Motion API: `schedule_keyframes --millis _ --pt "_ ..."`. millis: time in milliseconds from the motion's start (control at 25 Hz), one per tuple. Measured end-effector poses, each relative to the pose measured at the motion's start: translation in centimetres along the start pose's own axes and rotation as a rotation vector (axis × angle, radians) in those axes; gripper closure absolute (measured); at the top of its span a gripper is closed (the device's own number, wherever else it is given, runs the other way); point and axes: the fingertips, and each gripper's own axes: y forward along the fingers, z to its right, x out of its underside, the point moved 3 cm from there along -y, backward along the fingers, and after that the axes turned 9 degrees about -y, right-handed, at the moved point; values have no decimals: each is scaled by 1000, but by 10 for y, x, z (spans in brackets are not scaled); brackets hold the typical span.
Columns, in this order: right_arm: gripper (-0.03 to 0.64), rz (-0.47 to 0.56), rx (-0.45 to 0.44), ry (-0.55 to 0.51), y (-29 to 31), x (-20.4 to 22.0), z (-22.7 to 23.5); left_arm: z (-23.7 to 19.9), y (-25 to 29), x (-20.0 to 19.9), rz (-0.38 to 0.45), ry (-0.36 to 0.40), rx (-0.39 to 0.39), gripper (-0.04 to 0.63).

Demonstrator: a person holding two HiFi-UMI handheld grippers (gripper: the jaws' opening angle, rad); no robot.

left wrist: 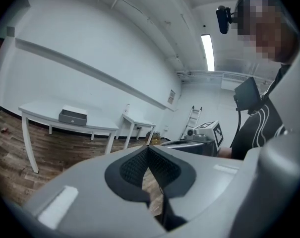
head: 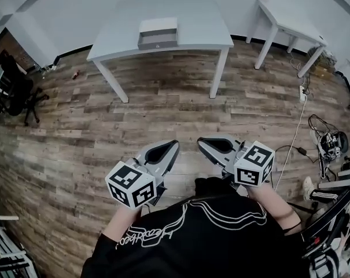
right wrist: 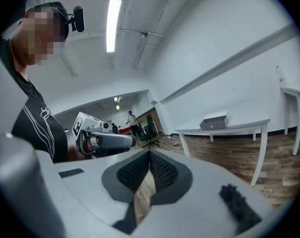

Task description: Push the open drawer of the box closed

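Well back from the desk [head: 192, 30], the person holds both tools close to the body. The left tool [head: 176, 144] has its jaws pressed together at the tips with nothing between them, and the right tool [head: 200, 141] is pressed together the same way, also empty. They point toward each other and are just apart.

The box [head: 158, 32] sits on the white desk near its front edge. Its grey drawer [head: 158, 39] faces the person and looks drawn out a little. A broad stretch of wooden floor [head: 163, 106] lies between the tools and the desk.

A second white desk [head: 290, 25] stands to the right. A dark office chair [head: 15, 88] is at the far left. A white cable [head: 294, 133] and a tangle of cords [head: 328, 143] lie on the floor at the right. A small ladder [left wrist: 194, 117] leans by the far wall.
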Motion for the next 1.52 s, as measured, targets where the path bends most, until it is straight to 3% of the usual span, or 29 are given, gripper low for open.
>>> schedule_keyframes --millis 400,560,760,960,1040,1200,1520 --pt "607 -7 -81 39 109 -6 138 -140 67 -49 4 -67 -109 588" --pt "607 -16 -94 44 153 -19 222 -206 119 -93 -32 -34 -153 588" --pt "607 -42 -96 -23 187 -47 318 -266 183 -152 -43 10 -188 586" --pt "606 -37 -96 -42 206 -58 352 -310 218 -170 -65 8 -223 584" --pt "606 -37 -96 -38 212 -60 359 -327 230 -171 -95 29 -230 537" --pt "607 -80 -65 -74 222 -58 384 -367 258 -165 -151 33 -254 537" --pt "607 -120 -18 17 253 -53 450 -466 313 -158 -222 1 -368 499"
